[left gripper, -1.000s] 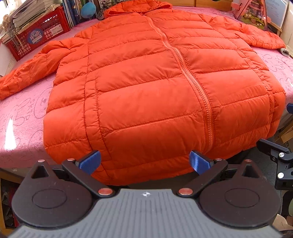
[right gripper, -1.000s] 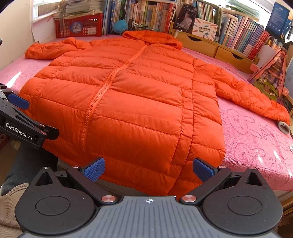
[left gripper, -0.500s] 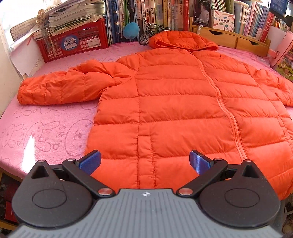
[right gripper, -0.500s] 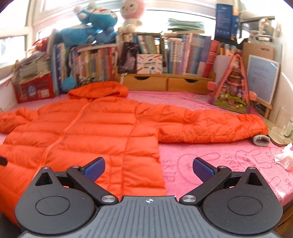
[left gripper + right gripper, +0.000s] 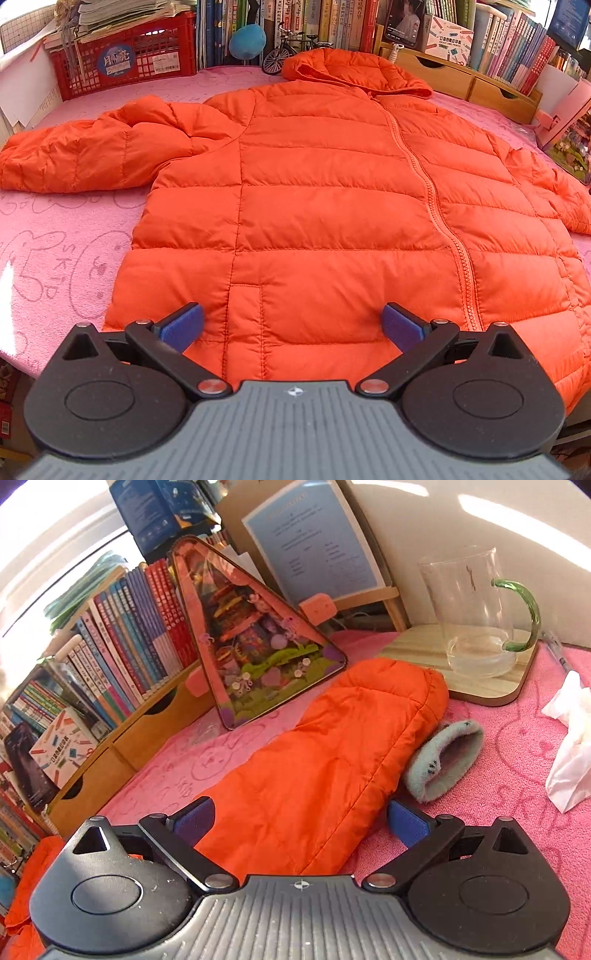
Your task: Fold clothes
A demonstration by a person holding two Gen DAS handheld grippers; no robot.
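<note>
Jacket: flat, zipped, front up on pink surface.
Left claw: apart, over hem.
Right claw: apart, over sleeve, beside mitten.

1. Puffer jacket: showing bright orange throughout, quilted in horizontal bands, matching orange zip.
2. Cloth under the jacket: showing pink, printed with faint rabbit outlines and lettering.
3. Crate behind the jacket's sleeve: showing red, carrying a round blue sticker.
4. Gripper fingertips: showing blue on black arms, grey ribbed body.
5. Fuzzy cuff beside the jacket's sleeve end: showing pale mint with dark specks.
6. Glass mug beyond the sleeve: showing clear, with a green handle.
</note>
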